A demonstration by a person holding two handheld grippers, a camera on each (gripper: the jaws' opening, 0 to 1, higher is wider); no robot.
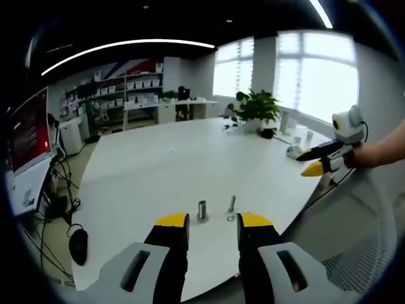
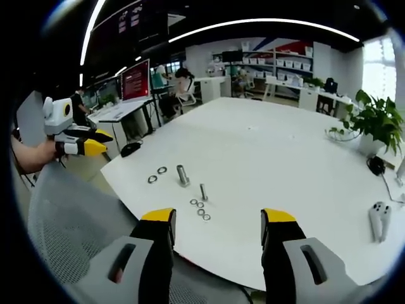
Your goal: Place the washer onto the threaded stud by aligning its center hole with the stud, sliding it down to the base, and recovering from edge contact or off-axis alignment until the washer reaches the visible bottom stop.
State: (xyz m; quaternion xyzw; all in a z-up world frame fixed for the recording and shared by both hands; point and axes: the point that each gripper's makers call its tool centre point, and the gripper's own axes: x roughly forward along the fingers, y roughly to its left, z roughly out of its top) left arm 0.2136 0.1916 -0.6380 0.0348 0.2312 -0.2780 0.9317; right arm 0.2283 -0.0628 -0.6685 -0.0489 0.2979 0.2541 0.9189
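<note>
Two upright metal fasteners stand near the edge of the white table (image 2: 266, 152): a thicker bolt-like piece (image 2: 183, 175) and, just beside it, a thinner threaded stud (image 2: 204, 192), each with its long axis vertical, pointing up off the tabletop. In the right gripper view six washers can be counted lying flat on the table: a pair of larger washers (image 2: 157, 175) just beyond the thick bolt, and a loose line of four smaller washers (image 2: 200, 209) starting at the stud's base and running toward the camera. None sits on either fastener. In the left gripper view the same thick bolt (image 1: 202, 210) and stud (image 1: 231, 206) stand just past the jaw tips, but the washers there are too small to make out, save a faint ring at the stud's foot. The left gripper (image 1: 214, 223) has its yellow-tipped jaws apart with nothing between them. The right gripper (image 2: 218, 218) is likewise spread wide and empty, hovering over a mesh chair back (image 2: 69, 221) short of the table's edge. Each gripper also appears in the other's view, held in a hand; there its jaws are too small to judge. A potted plant (image 2: 373, 123) sits at the far side.
</note>
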